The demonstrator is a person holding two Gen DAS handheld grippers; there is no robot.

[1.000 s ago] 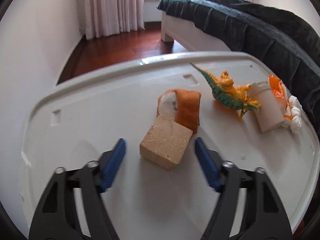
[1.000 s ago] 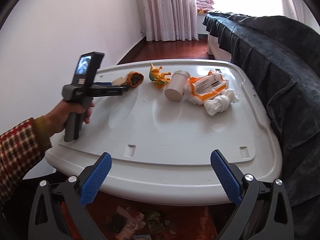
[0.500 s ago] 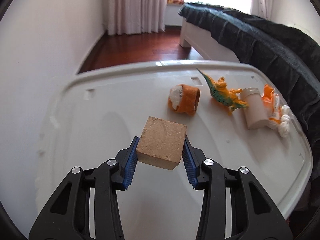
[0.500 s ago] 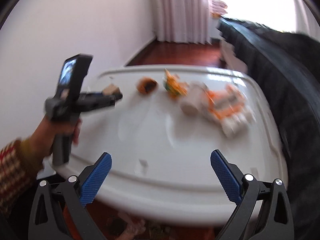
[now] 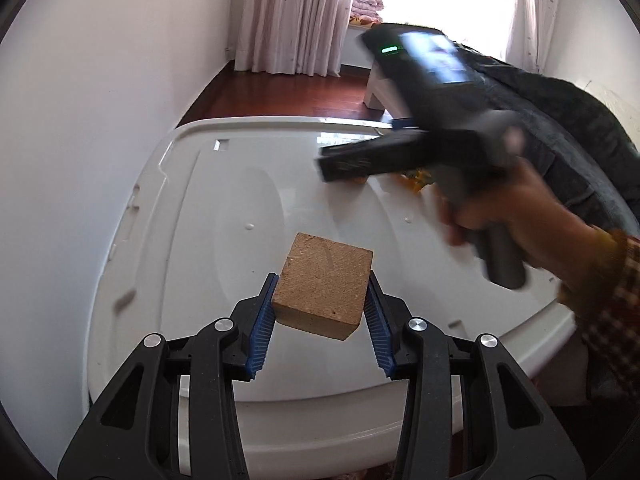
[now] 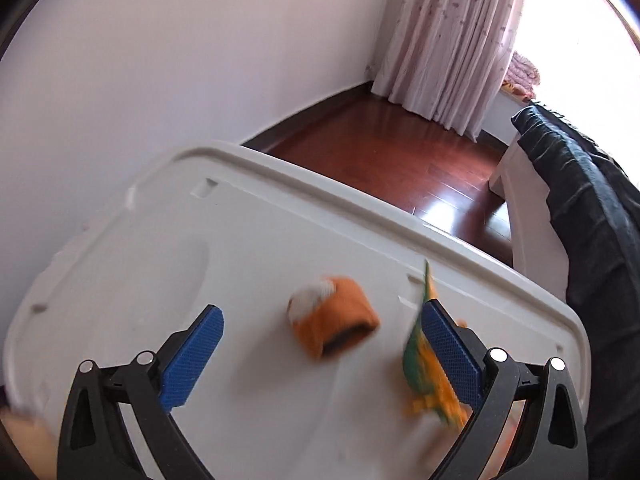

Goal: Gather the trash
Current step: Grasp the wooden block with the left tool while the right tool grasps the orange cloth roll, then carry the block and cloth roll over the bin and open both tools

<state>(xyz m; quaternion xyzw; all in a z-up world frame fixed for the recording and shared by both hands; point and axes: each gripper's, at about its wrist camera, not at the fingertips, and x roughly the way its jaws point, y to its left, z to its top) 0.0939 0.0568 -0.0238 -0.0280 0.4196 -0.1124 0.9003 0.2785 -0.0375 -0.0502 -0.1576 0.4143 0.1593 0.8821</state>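
From the left wrist cam, the left tongs (image 5: pixel 322 312) are pinching a tan square-edged block that looks like pressed wood or cork (image 5: pixel 325 289), with the blue ribbed pads (image 5: pixel 262 326) squeezed against both of its sides. The block is held up above the glossy white plastic counter (image 5: pixel 224 216), not resting on it. Off to the right in that same view is the person's right hand (image 5: pixel 516 216) wrapped around the dark grey handle of the other gripper tool (image 5: pixel 432 128), all pretty blurry, with a red and white checked sleeve (image 5: pixel 608 292) at the wrist. A bit of something orange (image 5: pixel 414 179) peeks out under that tool, can't tell what it is from here. Behind it there's a bed with a dark blanket (image 5: pixel 576 120), reddish wood floor (image 5: pixel 288 96) and pale pink curtains (image 5: pixel 292 16). Over on the right wrist cam, the right tongs (image 6: pixel 320 344) are spread wide and holding nothing, low over the same counter. Between the two fingers sits a stubby orange cloth roll with a white fluffy end (image 6: pixel 334 322), lying on its side on the counter. Just beside the right finger, partly overlapping it in the view, is a green and orange plastic dinosaur toy (image 6: pixel 426 368), smeared with blur so I can't tell if it touches the pad.
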